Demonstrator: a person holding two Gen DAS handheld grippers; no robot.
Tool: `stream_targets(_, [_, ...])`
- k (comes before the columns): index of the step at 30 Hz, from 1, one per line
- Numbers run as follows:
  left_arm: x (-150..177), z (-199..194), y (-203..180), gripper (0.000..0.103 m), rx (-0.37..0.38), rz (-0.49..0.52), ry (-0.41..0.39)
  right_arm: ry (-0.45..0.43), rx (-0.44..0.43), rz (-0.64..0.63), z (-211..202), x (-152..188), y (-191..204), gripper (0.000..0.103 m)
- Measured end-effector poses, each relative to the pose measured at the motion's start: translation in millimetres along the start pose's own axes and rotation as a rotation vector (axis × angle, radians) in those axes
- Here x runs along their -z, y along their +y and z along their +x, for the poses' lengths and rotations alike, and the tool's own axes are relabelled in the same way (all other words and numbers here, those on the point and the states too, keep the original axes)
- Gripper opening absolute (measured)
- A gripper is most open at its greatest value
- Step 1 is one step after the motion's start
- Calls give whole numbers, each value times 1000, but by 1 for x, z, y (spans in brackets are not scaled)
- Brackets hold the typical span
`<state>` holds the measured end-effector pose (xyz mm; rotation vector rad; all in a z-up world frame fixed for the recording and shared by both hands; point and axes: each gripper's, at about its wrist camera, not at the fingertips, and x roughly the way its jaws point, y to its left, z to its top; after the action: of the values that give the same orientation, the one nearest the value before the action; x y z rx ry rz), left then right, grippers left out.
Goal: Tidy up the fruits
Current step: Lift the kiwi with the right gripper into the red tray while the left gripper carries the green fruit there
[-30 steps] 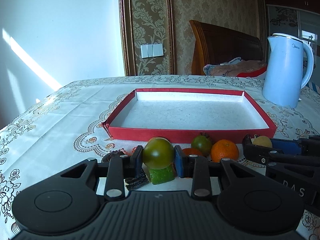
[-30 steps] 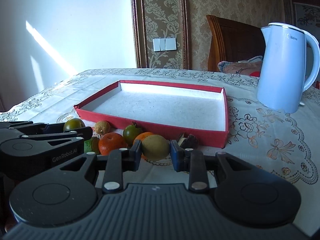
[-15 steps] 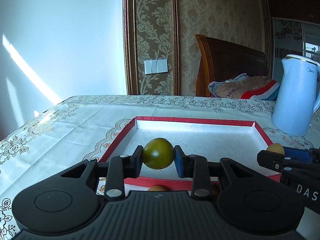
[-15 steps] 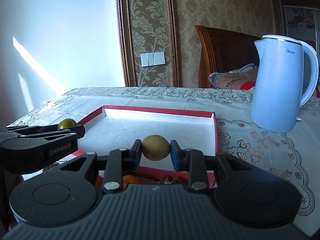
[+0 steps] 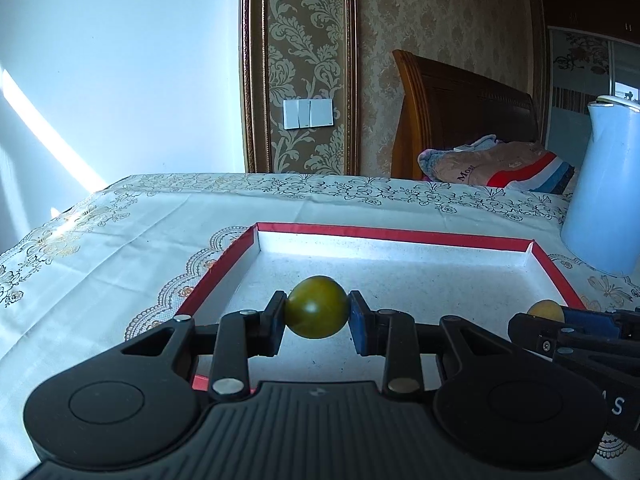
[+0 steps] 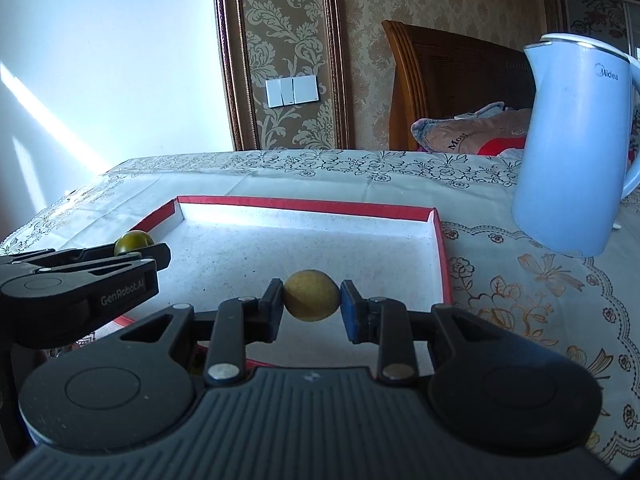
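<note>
Carry step: left gripper (image 5: 317,309) clamps green fruit (image 5: 317,307), right gripper (image 6: 311,297) clamps yellow fruit (image 6: 311,295), both over red tray (image 6: 443,256); next, lower and release.

Both wrist cameras behind own tongs, facing forward-down, close over shared red tray (image 5: 400,235).

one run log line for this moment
left claw: shut on green fruit | right claw: shut on yellow fruit | both over red tray | tray holds no fruit
</note>
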<state>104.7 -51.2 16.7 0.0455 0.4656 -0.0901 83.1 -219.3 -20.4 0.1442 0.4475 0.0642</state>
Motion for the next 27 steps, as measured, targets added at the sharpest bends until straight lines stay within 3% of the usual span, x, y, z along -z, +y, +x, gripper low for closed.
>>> stream_targets(14, [18,24,-12,32,27,76,119,51,14,6,12,10,-3,29])
stream_targets(27, [27,0,-22,32,44,115,106,42,11,8,8,11,-6,29])
